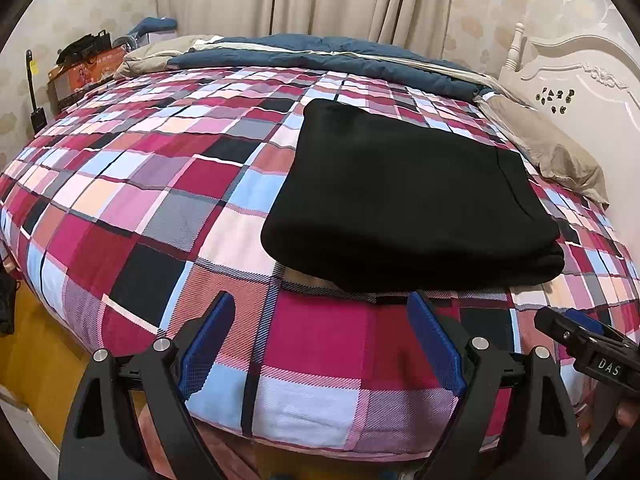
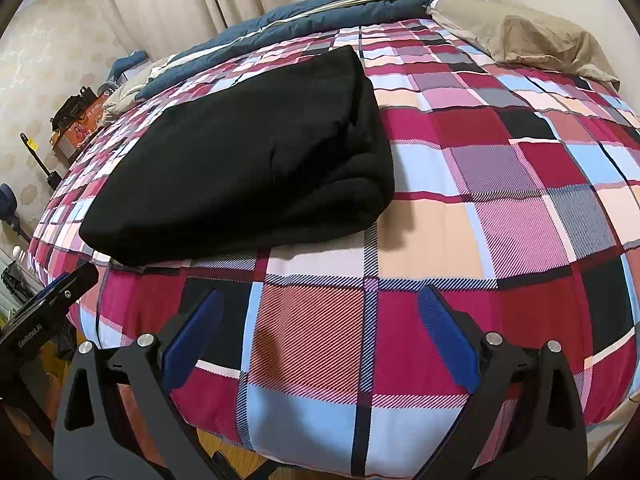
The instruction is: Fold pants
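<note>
Black pants (image 1: 400, 196) folded thick on plaid bedspread (image 1: 160, 200). Left gripper (image 1: 320, 312) and right gripper (image 2: 320, 304) wide open, empty, near edge. Press the top flat; avoid dragging layers.

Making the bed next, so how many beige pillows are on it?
2: one pillow at the headboard end, right of the black pants; another pillow at the far-left corner. The blue duvet could hide more.

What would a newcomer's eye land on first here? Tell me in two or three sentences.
First, the black pants, folded into a thick rectangular bundle that lies on the loud plaid bedcover in red, pink, blue and black, toward the headboard side. Next, the left gripper and right gripper, both open with blue pads, hovering at the near edge of the bed and touching nothing. Behind, a rumpled blue duvet runs along the curtains.
</note>
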The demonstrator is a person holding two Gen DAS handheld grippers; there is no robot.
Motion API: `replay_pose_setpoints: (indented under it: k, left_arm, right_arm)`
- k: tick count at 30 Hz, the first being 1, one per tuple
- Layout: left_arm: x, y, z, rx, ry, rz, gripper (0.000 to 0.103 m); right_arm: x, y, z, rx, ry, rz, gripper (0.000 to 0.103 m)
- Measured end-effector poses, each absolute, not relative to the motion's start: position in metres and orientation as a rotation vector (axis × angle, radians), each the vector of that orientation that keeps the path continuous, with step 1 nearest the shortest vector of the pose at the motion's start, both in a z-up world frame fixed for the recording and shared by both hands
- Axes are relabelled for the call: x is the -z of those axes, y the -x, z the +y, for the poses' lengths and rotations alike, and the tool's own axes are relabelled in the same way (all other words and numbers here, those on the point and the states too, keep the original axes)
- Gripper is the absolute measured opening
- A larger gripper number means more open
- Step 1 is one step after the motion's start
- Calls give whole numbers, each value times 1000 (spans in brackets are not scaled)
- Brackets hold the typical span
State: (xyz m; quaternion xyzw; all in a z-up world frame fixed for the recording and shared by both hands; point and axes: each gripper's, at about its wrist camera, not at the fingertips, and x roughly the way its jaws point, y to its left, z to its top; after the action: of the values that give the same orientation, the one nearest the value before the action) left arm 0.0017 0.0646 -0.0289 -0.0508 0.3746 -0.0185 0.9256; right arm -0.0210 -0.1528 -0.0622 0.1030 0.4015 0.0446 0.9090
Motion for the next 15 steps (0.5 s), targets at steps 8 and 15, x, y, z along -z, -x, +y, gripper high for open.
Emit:
replay_pose_setpoints:
  k: [8,15]
  left_arm:
    - [27,0,64,32,91,756,87]
    - [22,1,60,34,65,744,87]
  right_arm:
    - [65,24,-151,-92,-212,832,98]
    - [66,25,-150,-98,-218,837,98]
